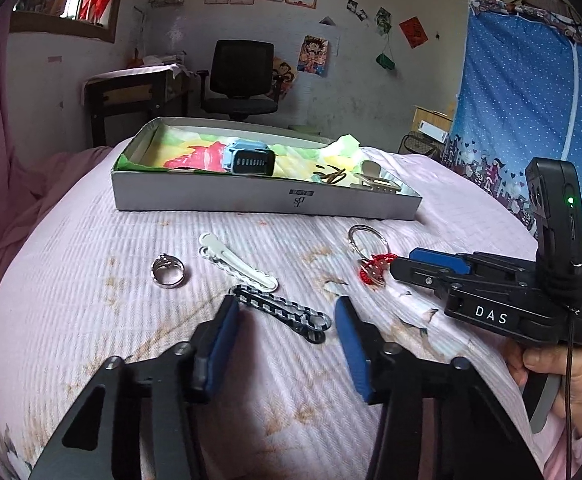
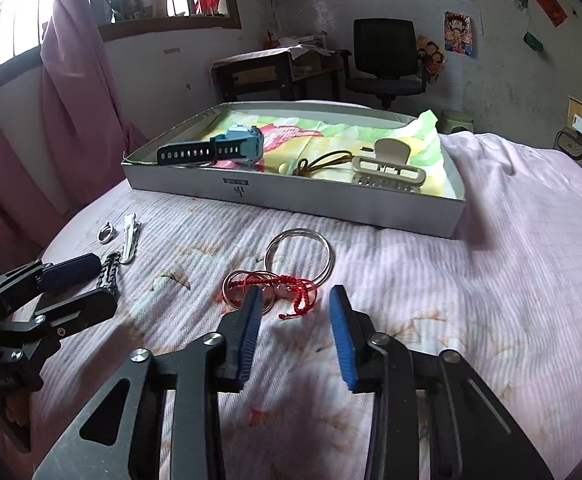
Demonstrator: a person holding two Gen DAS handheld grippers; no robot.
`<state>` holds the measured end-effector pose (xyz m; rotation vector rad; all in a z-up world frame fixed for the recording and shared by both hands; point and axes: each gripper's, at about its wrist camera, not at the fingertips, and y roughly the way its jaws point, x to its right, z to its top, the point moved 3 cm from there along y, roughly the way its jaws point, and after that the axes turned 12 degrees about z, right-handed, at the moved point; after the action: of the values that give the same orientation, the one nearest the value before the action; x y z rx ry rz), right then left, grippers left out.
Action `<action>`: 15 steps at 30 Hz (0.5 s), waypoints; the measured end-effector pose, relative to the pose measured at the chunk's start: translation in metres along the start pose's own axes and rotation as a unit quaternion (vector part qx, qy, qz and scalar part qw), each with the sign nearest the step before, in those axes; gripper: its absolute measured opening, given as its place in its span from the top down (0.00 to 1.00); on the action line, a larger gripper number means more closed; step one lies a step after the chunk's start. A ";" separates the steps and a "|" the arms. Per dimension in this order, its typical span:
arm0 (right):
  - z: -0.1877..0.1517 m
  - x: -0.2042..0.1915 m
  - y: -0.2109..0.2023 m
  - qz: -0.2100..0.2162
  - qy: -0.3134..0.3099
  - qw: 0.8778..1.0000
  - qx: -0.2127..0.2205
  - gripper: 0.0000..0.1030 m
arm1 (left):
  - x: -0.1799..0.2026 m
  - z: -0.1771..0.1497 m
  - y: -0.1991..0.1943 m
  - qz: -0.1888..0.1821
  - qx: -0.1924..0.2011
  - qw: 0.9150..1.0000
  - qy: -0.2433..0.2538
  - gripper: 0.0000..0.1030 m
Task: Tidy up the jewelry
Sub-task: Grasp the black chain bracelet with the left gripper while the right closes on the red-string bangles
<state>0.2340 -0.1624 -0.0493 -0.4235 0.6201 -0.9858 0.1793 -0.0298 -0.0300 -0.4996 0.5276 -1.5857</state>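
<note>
The box (image 2: 291, 200) sits across the far part of the bed (image 2: 491, 280), its long wall facing the person, and it already carries a blue watch (image 2: 227, 146), a beige hair claw (image 2: 389, 168) and a thin brown cord (image 2: 323, 162) on coloured paper, so it seems to be where the loose pieces are being collected. The rest lies on the bedspread on the near side of the box. The left tongs (image 1: 287, 320) are partly open and straddle a black-and-white checked hair clip (image 1: 279, 312); the pads look close to its sides, though whether they already press on it is hard to tell from this angle. Just beyond it lie a white hair clip (image 1: 235, 260) and, toward the bed's left edge, a silver ring (image 1: 167, 272), both untouched. The right tongs (image 2: 295, 300) are also partly open, tips set either side of a red string bracelet (image 2: 291, 286) tangled among thin bangles (image 2: 299, 256), with nothing gripped yet. Both tools point down at a slant, which suits pinching flat things off soft cloth. Working both hands at once probably lets two pieces go to the box together.
</note>
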 end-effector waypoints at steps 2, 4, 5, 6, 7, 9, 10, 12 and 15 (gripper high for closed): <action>0.000 0.002 0.003 0.002 0.003 1.000 -0.002 0.74 | -0.003 0.000 0.000 0.002 0.000 1.000 -0.006 0.65; -0.001 0.003 0.006 0.003 0.007 1.000 -0.007 0.81 | -0.006 -0.001 -0.001 0.004 0.001 1.000 -0.015 0.70; -0.001 0.004 0.007 0.004 0.008 1.000 -0.008 0.84 | -0.008 -0.002 -0.002 0.004 0.001 1.000 -0.017 0.73; -0.002 0.004 0.007 0.004 0.009 1.000 -0.009 0.85 | -0.009 -0.002 -0.002 0.004 0.001 1.000 -0.020 0.76; -0.002 0.005 0.006 0.005 0.010 1.000 -0.009 0.87 | -0.011 -0.002 -0.002 0.006 0.000 1.000 -0.022 0.77; -0.003 0.005 0.007 0.003 0.010 1.000 -0.010 0.92 | -0.013 -0.003 -0.002 0.009 -0.001 1.000 -0.027 0.83; -0.003 0.004 0.007 0.002 0.010 1.000 -0.010 0.93 | -0.014 -0.003 -0.002 0.011 -0.001 1.000 -0.030 0.83; -0.003 0.003 0.008 -0.001 0.008 1.000 -0.011 0.93 | -0.015 -0.003 -0.002 0.008 -0.001 0.999 -0.034 0.83; -0.004 0.002 0.005 -0.008 0.007 1.000 -0.004 0.94 | -0.014 -0.003 -0.003 0.012 0.003 0.999 -0.032 0.83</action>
<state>0.2355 -0.1616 -0.0559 -0.4303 0.6339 -1.0017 0.1767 -0.0151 -0.0305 -0.5361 0.4781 -1.5418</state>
